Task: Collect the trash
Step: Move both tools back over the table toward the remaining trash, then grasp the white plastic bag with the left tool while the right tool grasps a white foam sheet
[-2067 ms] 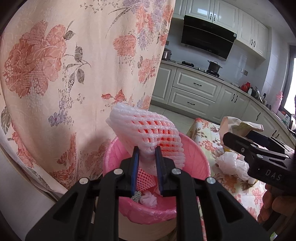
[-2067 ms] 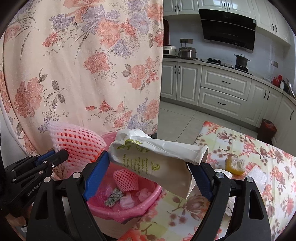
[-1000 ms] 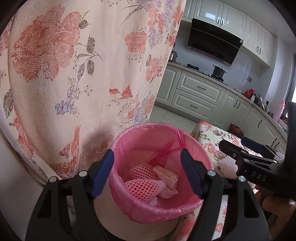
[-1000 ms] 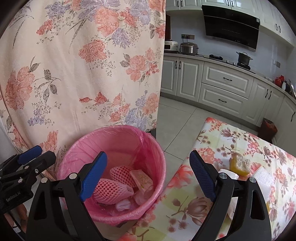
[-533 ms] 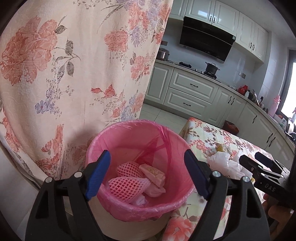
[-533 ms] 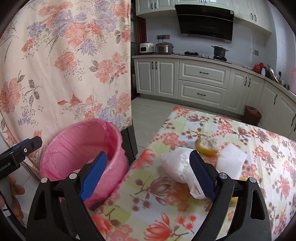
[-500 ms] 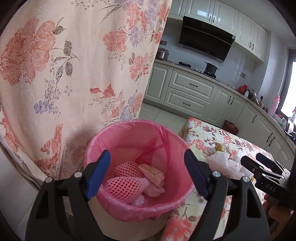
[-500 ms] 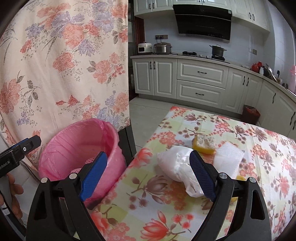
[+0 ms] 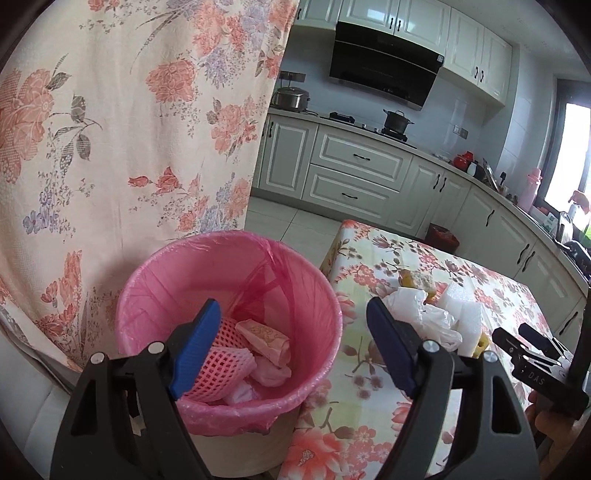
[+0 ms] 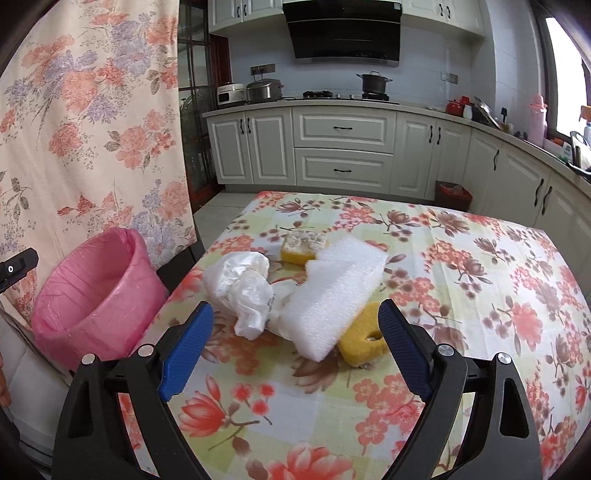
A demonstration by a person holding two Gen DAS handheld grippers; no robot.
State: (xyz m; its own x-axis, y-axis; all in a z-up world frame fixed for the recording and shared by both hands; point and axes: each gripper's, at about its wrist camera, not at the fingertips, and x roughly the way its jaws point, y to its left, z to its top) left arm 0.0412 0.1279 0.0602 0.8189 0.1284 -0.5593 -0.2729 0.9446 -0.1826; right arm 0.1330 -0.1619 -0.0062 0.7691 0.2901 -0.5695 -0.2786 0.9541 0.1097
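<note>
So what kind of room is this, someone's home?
Most likely a home kitchen: cream panelled cabinets run along the walls, a dark cooking pot sits on the hob under a black extractor hood, and a table with a floral oilcloth stands beside a pink-lined waste bin.

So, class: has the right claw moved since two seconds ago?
Yes. The right claw swung away from the pink bin, over the floral table, facing the trash.
</note>
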